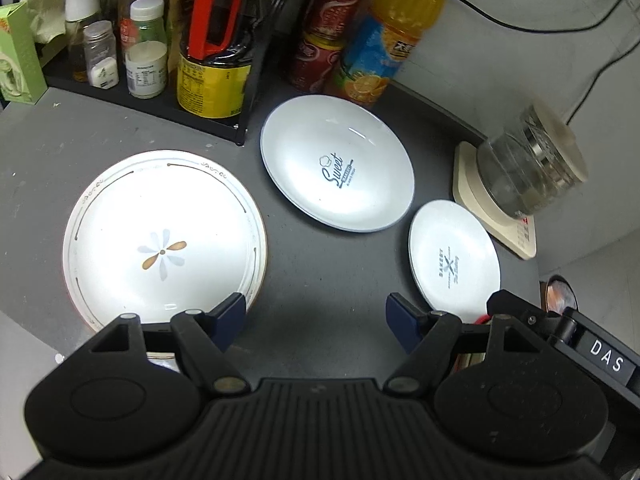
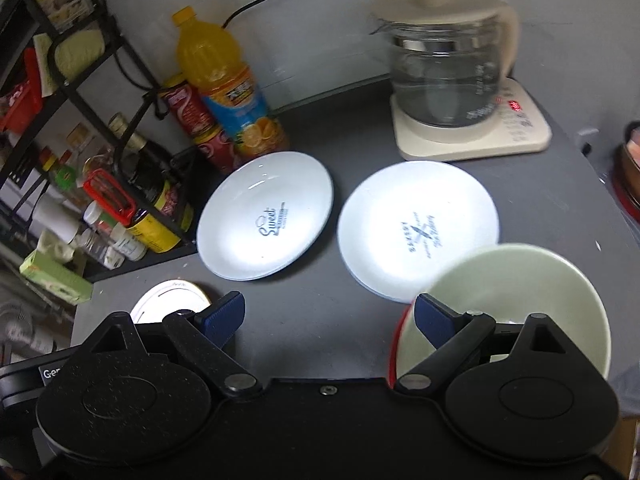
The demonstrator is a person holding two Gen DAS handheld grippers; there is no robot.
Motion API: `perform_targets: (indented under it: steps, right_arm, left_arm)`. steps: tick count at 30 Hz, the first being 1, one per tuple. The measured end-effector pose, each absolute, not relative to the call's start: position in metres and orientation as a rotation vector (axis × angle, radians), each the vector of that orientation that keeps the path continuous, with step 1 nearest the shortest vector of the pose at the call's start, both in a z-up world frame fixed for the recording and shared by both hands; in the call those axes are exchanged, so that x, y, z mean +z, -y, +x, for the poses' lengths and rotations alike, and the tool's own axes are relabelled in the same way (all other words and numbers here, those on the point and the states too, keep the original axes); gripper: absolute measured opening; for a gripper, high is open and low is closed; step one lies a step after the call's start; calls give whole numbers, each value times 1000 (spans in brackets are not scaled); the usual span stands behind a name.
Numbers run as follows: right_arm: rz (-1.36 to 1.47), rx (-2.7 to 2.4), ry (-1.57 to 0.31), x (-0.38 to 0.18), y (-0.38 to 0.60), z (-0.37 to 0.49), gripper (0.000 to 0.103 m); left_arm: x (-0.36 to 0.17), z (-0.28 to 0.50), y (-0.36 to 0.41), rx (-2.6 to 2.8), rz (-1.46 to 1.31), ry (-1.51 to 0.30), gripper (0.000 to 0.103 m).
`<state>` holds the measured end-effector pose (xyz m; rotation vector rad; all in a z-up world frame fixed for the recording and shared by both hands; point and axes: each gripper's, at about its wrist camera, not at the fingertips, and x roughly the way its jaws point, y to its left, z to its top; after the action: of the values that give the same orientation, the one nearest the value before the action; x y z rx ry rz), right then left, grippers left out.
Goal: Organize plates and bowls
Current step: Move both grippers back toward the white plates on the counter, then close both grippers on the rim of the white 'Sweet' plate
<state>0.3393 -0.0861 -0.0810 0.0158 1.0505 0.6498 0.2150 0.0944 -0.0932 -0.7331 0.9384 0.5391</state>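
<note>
Plates still spread out singly on the desk, nothing stacked yet as far as I can see.

The flower plate (image 1: 164, 240) lies toward the left edge of the desk (image 1: 320, 272), the "Sweet" plate (image 1: 336, 168) sits near the back just in front of the orange juice bottle (image 1: 396, 32), and the "Bakery" plate (image 1: 454, 258) lies toward the right, close to the kettle base (image 1: 504, 224). A pale green bowl (image 2: 516, 296) stands at the near right, its rim overlapping the Bakery plate's edge in the right view; whether it touches I cannot tell. The left claw (image 1: 316, 322) hangs above bare desk with jaws apart, holding nothing. The right claw (image 2: 330, 320) is likewise spread and empty, one finger in front of the bowl. I judge the sorting barely begun: all the gathering remains.
</note>
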Motion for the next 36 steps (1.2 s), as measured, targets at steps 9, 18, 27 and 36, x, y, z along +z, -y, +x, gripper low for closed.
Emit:
perform_targets:
  steps: [9,18,27,36]
  right_arm:
    - [-66,749,-1058,-84,67,369,93]
    - [-163,832,-1061,-93,47,400,99]
    - [-251,893,-1072,-108,25,425,103]
    - [-331,924,-1087,-127,1,453,103]
  left_arm:
    - [-100,229,-94,627,-774,-954,76]
    - [-109,239,-98,725,-783,-953,77]
    - [-119,250,-110,777,-799,-938,89]
    - [-132,269,-128,803,-825,-902,89]
